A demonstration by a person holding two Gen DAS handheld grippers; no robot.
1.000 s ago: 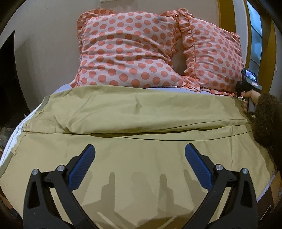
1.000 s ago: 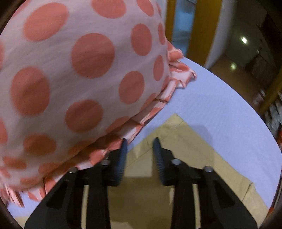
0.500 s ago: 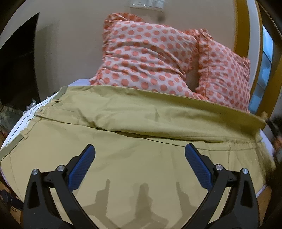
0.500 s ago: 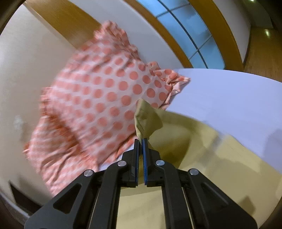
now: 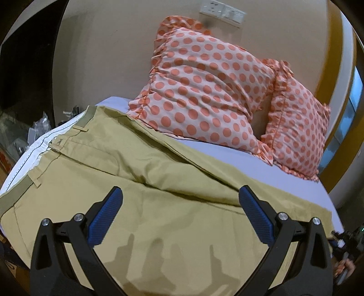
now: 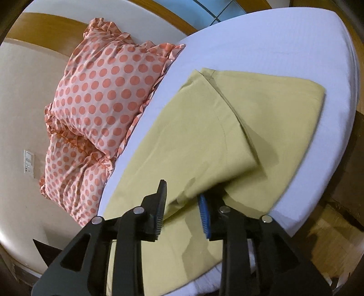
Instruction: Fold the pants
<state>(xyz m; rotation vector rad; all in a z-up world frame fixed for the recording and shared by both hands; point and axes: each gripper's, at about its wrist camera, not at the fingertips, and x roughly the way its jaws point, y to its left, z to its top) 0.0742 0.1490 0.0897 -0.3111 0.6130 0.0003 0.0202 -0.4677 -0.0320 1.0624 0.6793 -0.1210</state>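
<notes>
The left gripper (image 5: 179, 205) hovers with fingers spread over the pants (image 5: 141, 182) on the bed (image 6: 273, 45); the right gripper (image 6: 183, 205) has fingers parted around a fold.

Matt khaki cloth pants (image 5: 159, 205) on a smooth cloth bedsheet (image 6: 261, 45)

We count one pair of tan pants (image 5: 141, 205), two spotty pink pillows (image 5: 204, 91) (image 5: 300, 127), one bed (image 6: 273, 34), and one set of wall plugs (image 5: 221, 12).
</notes>
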